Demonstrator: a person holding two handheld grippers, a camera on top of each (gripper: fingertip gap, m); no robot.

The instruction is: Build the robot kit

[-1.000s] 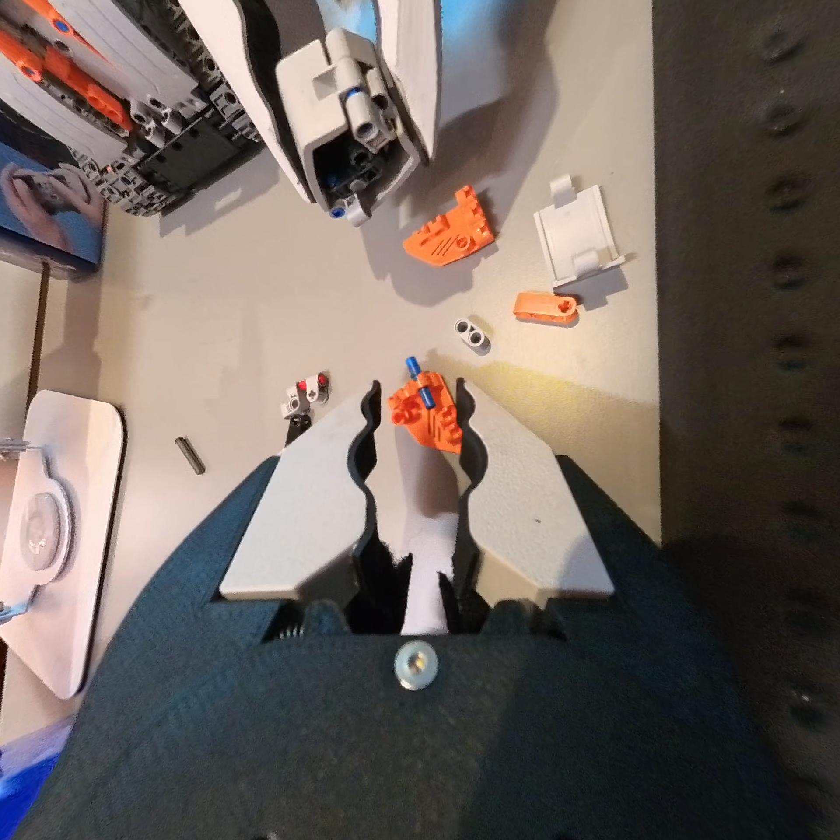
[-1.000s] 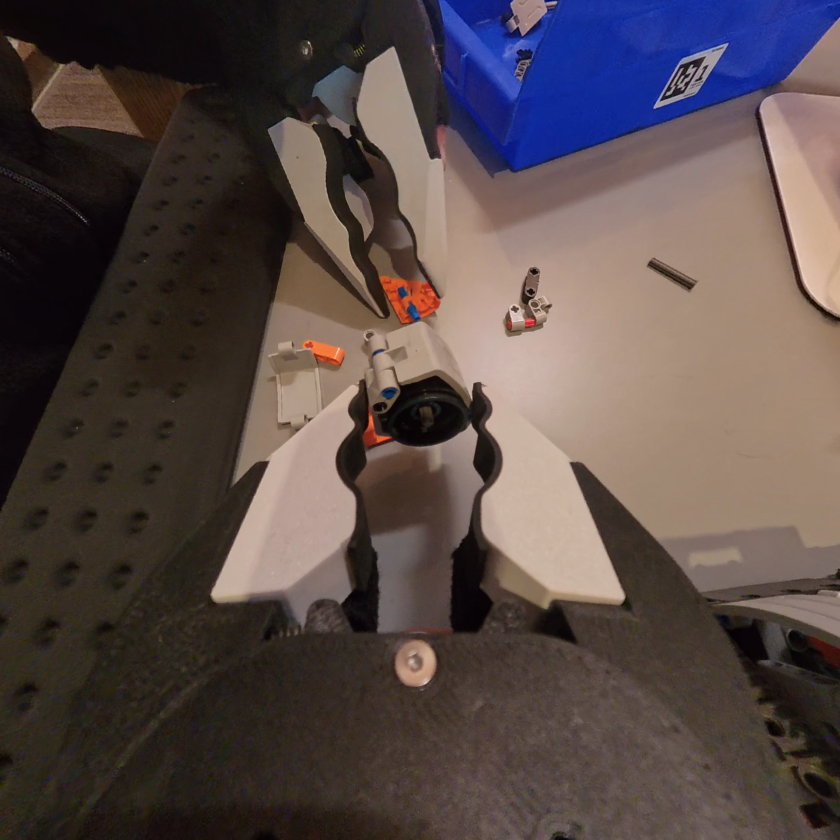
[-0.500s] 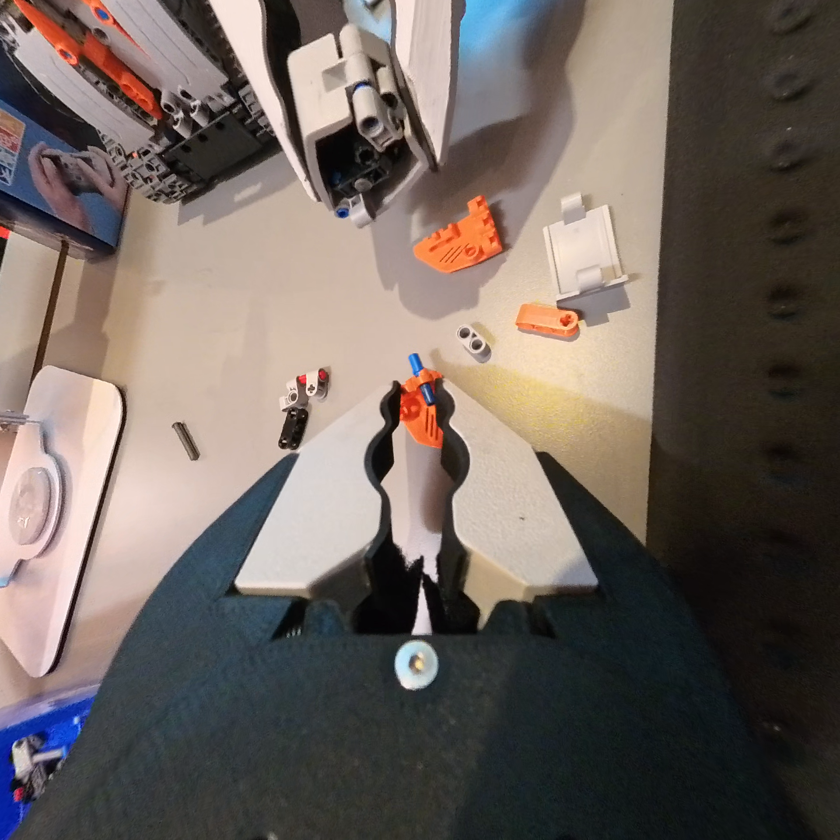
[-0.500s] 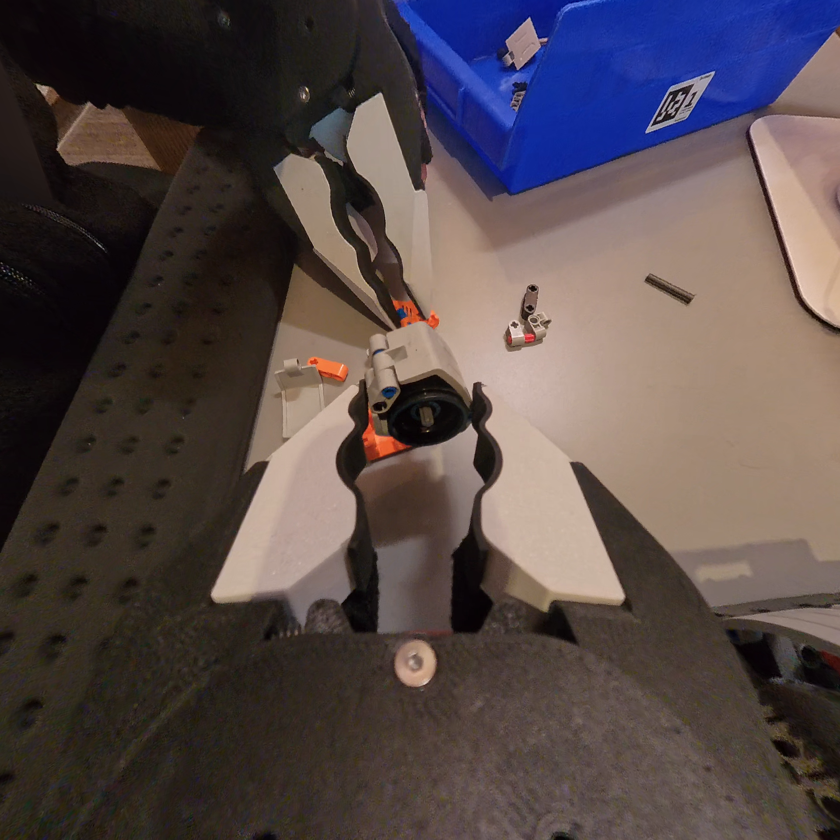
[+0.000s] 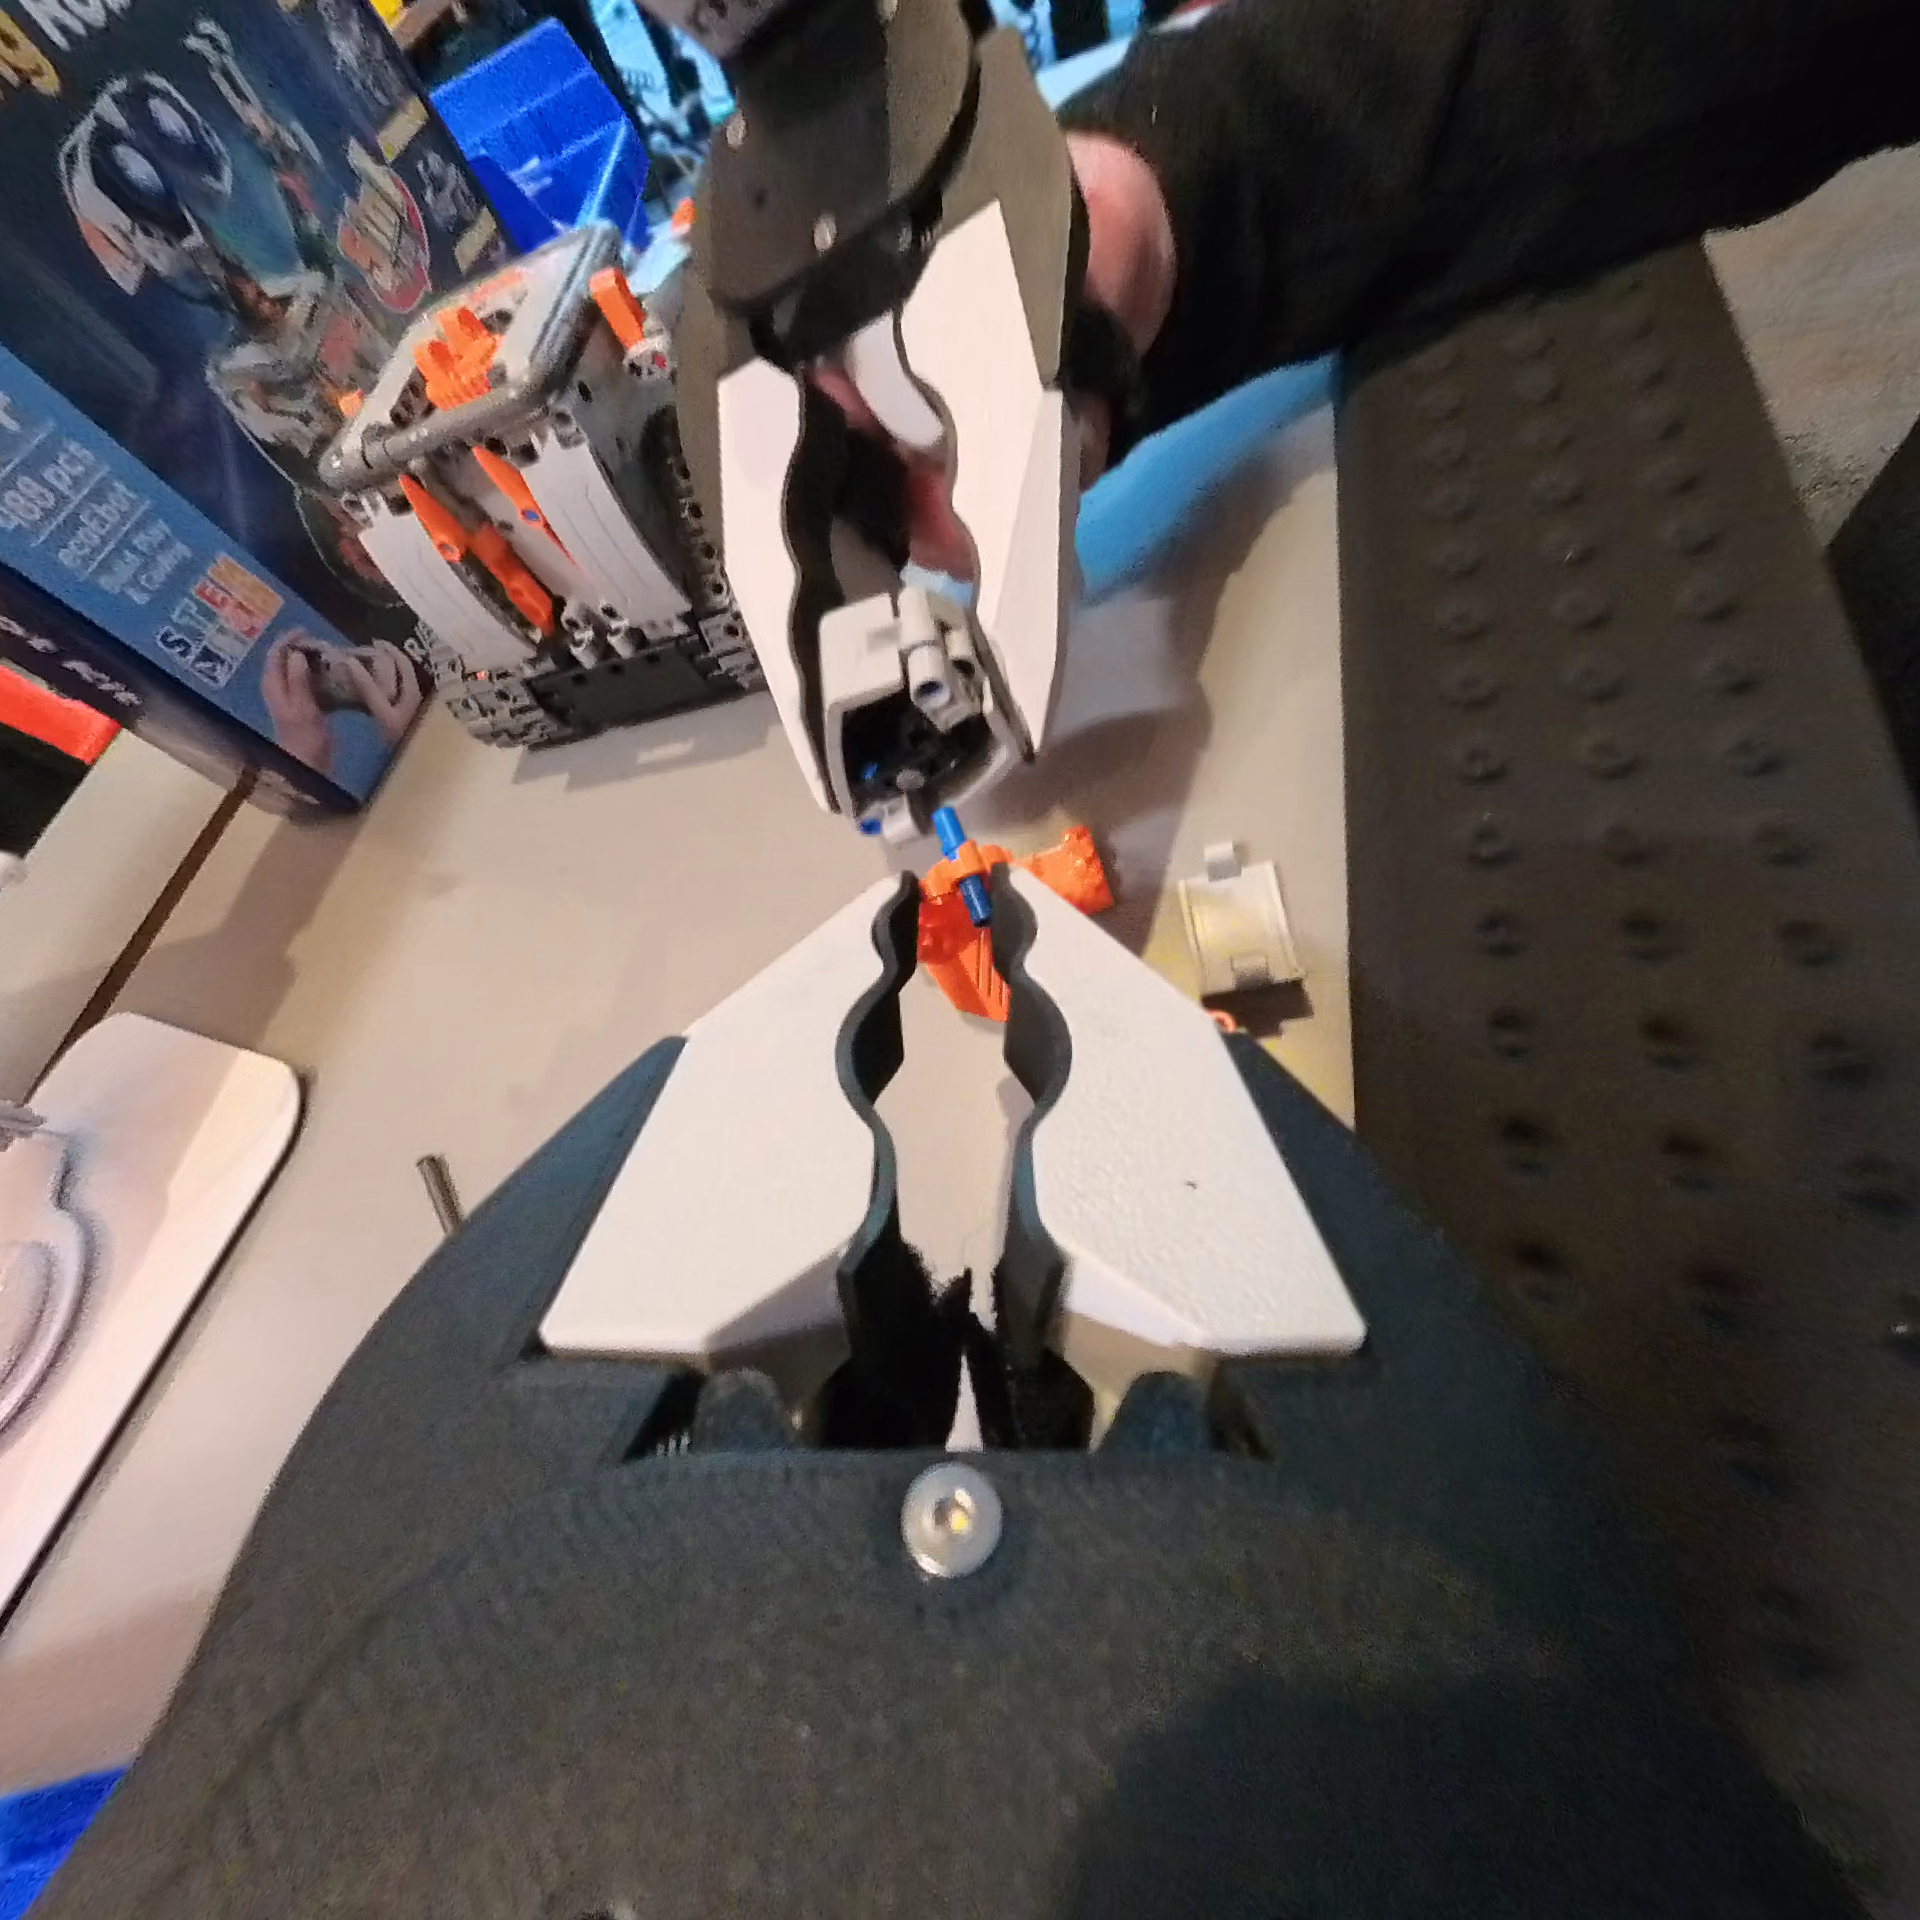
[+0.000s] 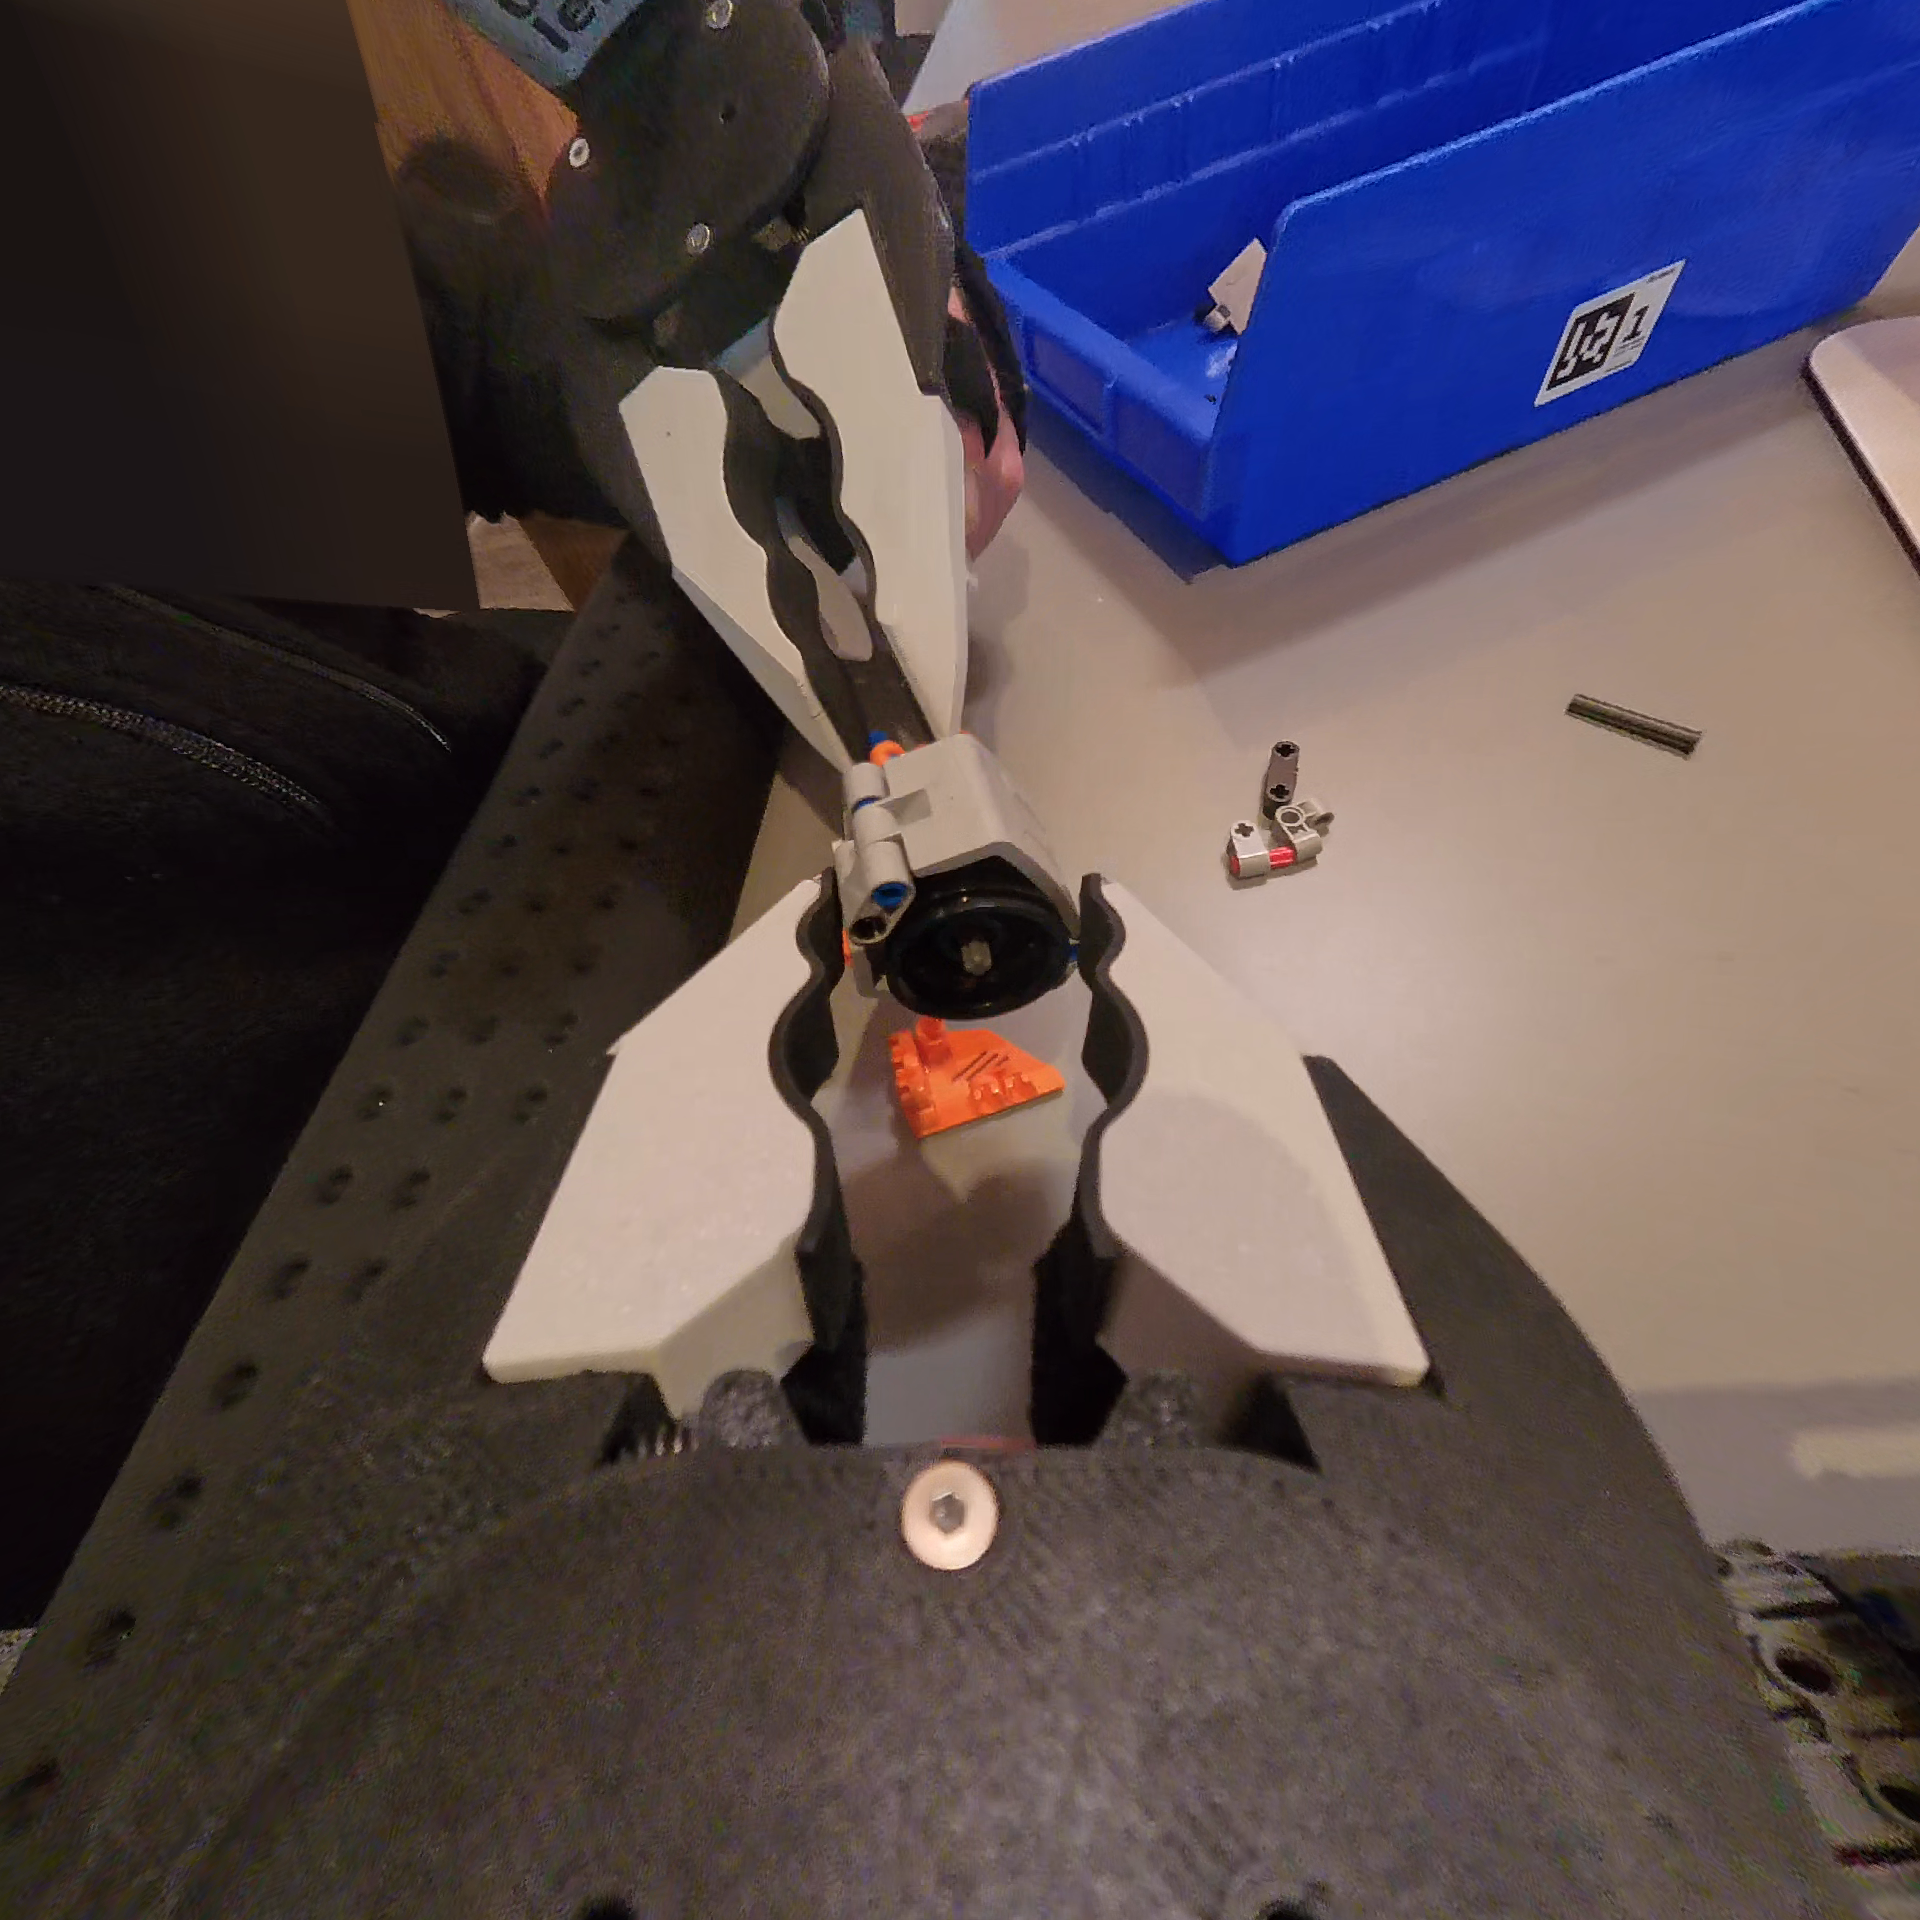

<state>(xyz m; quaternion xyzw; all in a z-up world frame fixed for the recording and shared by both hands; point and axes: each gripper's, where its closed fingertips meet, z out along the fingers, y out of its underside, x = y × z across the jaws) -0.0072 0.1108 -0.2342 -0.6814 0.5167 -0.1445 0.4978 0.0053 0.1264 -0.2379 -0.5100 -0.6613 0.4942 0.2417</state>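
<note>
An orange wedge piece (image 5: 961, 940) with a blue pin (image 5: 958, 854) through it is pinched between the tips of the left hand-held gripper (image 5: 954, 899), whose jaws are drawn nearly together around it, the pin's free end projecting forward. Directly ahead, and raised off the bench (image 5: 623, 914), a grey motor block (image 6: 961, 821) with a round black face is clamped by its sides in the right hand-held gripper (image 6: 956, 935), the jaws standing only as wide as the block. The pin tip sits just beside the dark open end of the block (image 5: 904, 743), close to a small grey connector at its edge; whether contact has been made cannot be told

Judged from this arrangement, a pin is being lined up with a hole in the block. For that to be done well, the pin should be kept in line with the hole, the block held steady, and pressure applied straight along the pin so that the thin wedge is not twisted out of its narrow pinch

On the bench below lies a second orange wedge (image 6: 971, 1086). A grey clip plate (image 5: 1242, 930) rests near the black perforated board (image 5: 1621, 831). Further off are a small cluster of connectors (image 6: 1276, 826), a dark axle (image 6: 1631, 724), a blue bin (image 6: 1455, 270), a part-built grey and orange model (image 5: 530, 520) and a printed box (image 5: 187, 395)
</note>
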